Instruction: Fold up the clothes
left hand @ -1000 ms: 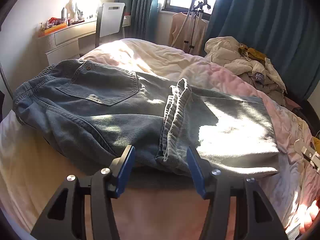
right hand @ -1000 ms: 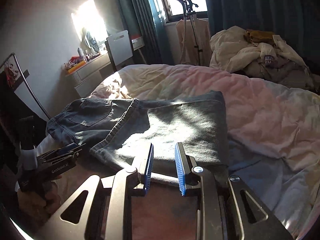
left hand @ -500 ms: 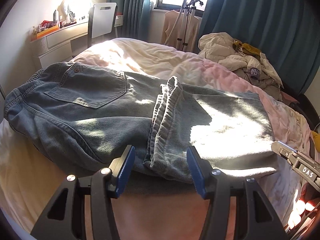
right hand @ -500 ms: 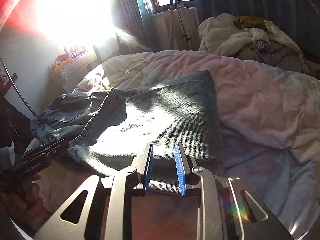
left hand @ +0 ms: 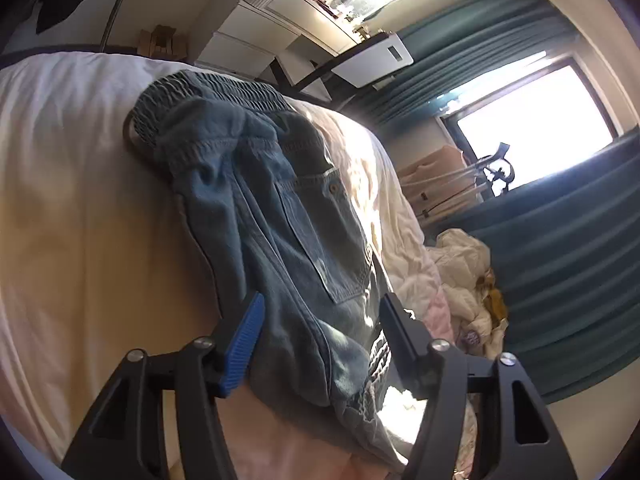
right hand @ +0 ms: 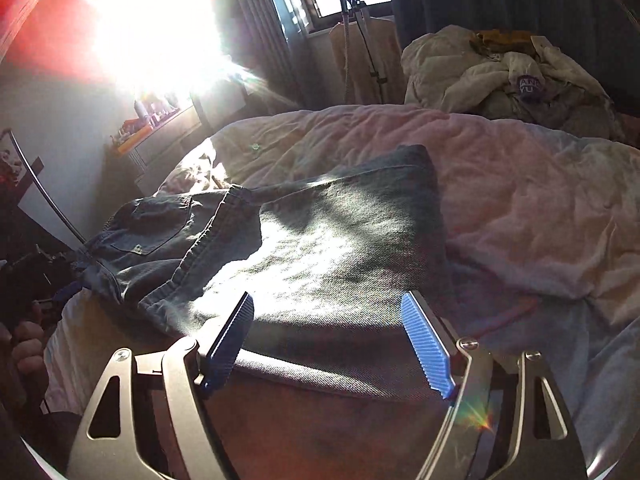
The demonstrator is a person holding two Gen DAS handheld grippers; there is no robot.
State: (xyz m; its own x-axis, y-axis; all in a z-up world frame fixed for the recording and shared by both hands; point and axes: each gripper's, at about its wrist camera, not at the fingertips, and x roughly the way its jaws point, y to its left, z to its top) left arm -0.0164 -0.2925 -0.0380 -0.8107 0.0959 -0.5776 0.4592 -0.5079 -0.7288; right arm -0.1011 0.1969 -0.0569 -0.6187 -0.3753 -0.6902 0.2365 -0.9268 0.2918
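While the jeans (left hand: 280,220) lie folded on the bed (left hand: 72,200), the left gripper (left hand: 320,328) sits rolled sideways with its fingers wide apart around the waistband end, gripping nothing. Over on the right gripper (right hand: 326,332), both blue pads are spread wide too, hovering just above the folded leg end (right hand: 340,248).

Faded blue jeans (right hand: 320,248), folded over, back pocket up, flat on the bed.
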